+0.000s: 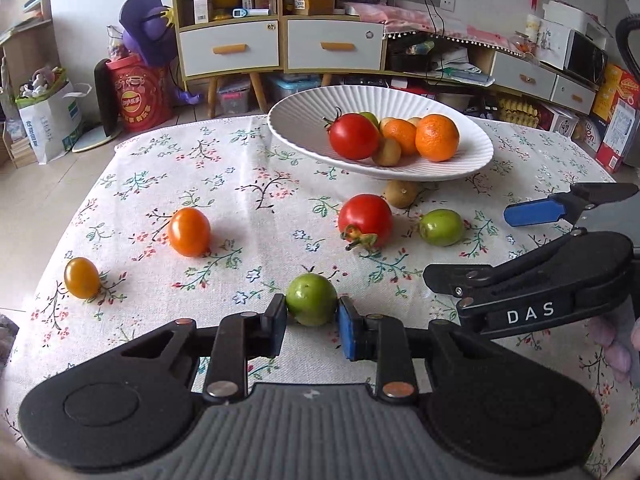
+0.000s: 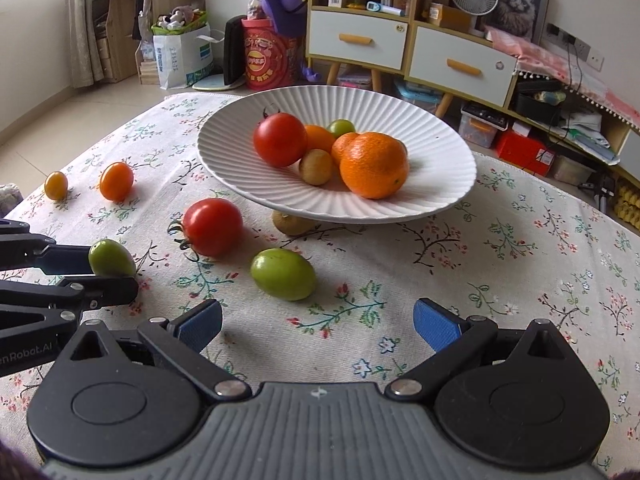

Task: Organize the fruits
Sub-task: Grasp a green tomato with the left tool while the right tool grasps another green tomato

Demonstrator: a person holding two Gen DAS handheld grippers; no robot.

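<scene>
My left gripper (image 1: 312, 316) is shut on a green fruit (image 1: 311, 299) low over the floral tablecloth; the same fruit shows in the right wrist view (image 2: 111, 258). My right gripper (image 2: 318, 320) is open and empty, just short of another green fruit (image 2: 283, 274). A white ribbed bowl (image 2: 424, 128) holds a red tomato (image 2: 280, 139), oranges (image 2: 374, 165), a small brown fruit and a green one. On the cloth lie a red tomato (image 1: 365, 220), a brown fruit (image 1: 401, 193) beside the bowl's base, and two orange tomatoes (image 1: 189, 231) (image 1: 82, 277).
The table's far edge lies just behind the bowl (image 1: 476, 148). Beyond it stand white drawer cabinets (image 1: 280, 46), a red drum (image 1: 138, 94), a paper bag (image 1: 50, 120) and boxes on the floor. My right gripper (image 1: 516, 256) reaches in from the right in the left wrist view.
</scene>
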